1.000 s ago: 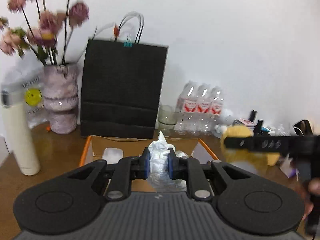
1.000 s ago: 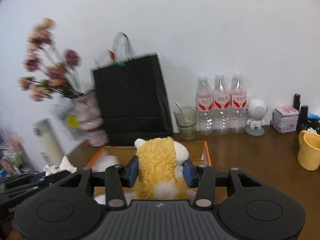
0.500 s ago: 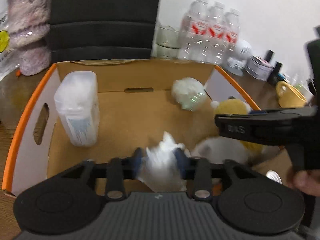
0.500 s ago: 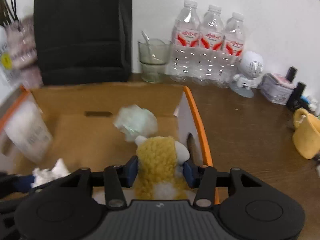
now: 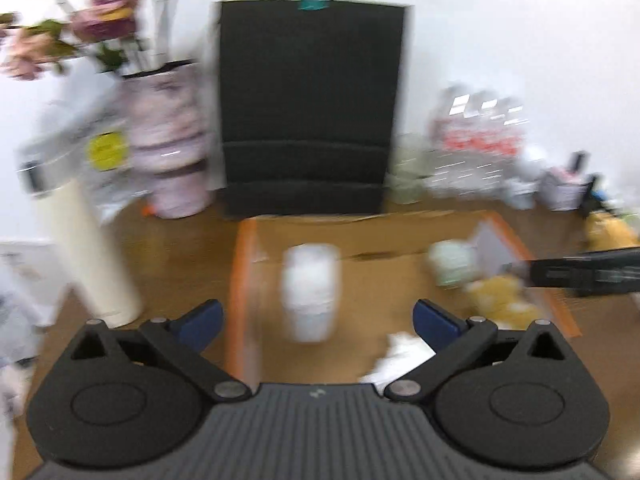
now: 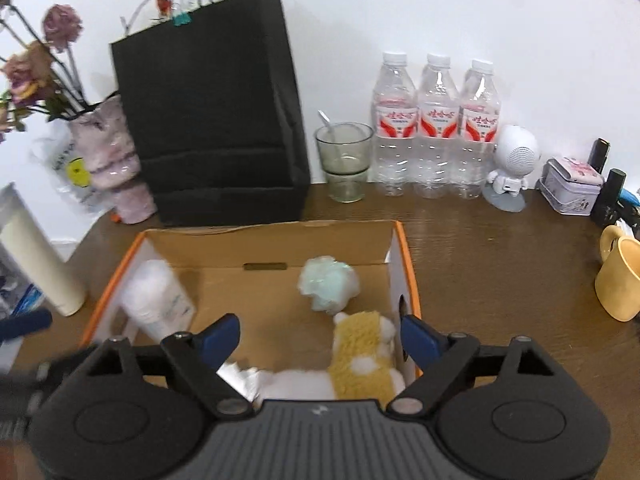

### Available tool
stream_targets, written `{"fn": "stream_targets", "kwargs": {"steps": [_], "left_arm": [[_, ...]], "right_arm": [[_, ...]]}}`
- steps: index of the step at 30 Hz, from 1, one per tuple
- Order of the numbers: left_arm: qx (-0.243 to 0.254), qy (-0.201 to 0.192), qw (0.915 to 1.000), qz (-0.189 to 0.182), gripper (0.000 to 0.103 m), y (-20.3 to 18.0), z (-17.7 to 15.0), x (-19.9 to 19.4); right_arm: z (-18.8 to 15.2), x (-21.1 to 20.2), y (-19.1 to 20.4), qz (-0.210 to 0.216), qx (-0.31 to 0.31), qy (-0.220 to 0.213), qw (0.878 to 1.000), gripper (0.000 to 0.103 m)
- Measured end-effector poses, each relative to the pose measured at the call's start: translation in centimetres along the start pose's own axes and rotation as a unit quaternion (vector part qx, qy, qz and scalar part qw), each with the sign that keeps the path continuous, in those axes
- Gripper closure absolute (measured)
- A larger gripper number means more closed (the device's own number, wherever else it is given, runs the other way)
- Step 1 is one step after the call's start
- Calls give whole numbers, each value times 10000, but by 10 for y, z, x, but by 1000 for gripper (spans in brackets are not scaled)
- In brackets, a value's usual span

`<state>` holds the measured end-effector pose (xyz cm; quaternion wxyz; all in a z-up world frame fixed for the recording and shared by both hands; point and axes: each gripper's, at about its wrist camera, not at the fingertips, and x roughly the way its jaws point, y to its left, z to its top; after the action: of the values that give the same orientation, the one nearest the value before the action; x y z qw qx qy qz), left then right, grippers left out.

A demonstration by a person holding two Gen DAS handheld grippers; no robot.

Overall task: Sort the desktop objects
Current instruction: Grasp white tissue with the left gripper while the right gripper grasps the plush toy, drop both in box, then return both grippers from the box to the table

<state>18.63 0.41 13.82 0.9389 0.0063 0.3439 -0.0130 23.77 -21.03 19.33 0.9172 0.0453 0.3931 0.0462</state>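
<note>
Lying in the orange-rimmed cardboard box (image 6: 408,264), near its right wall: fluffy yellow-and-white plush toy (image 6: 364,356), below the right gripper (image 6: 320,338), whose blue-padded jaws are opening, untouched. Crumpled white tissue (image 5: 400,354) rests near the front edge, under the left gripper (image 5: 318,322), jaws likewise opening, clear. Alongside: translucent plastic container (image 6: 160,300), pale green wad (image 6: 328,284). Behind: black paper bag (image 6: 212,120).

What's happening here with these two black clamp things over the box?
A person is tidying a desk into a cardboard box with two hand-held grippers. The right gripper is opening over a yellow plush toy that lies in the box; its pads are clear of the toy. The left gripper is opening too, nothing between its jaws, a crumpled tissue lying below it. A white container and a pale green ball are also in the box.
</note>
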Motion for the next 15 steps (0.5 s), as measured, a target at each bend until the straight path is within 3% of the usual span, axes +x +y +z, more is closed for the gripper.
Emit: {"fn": "stream_targets", "kwargs": {"steps": [4, 7, 9, 11, 15], "left_arm": [[-387, -110, 9991, 104, 0, 15, -23, -17], [-198, -753, 9970, -2, 0, 16, -42, -41], [135, -1342, 9908, -62, 0, 14, -59, -56], [225, -1689, 9854, -28, 0, 16, -76, -69], [46, -1886, 9820, -69, 0, 13, -103, -89]], "right_arm": [[-22, -17, 4, 126, -22, -95, 9999, 13], [-44, -29, 11, 280, -121, -324, 9990, 12], [-62, -39, 18, 417, -294, -642, 9966, 11], [-81, -51, 23, 409, -414, -1040, 9929, 11], [-116, -69, 30, 408, -524, -1637, 9843, 11]]}}
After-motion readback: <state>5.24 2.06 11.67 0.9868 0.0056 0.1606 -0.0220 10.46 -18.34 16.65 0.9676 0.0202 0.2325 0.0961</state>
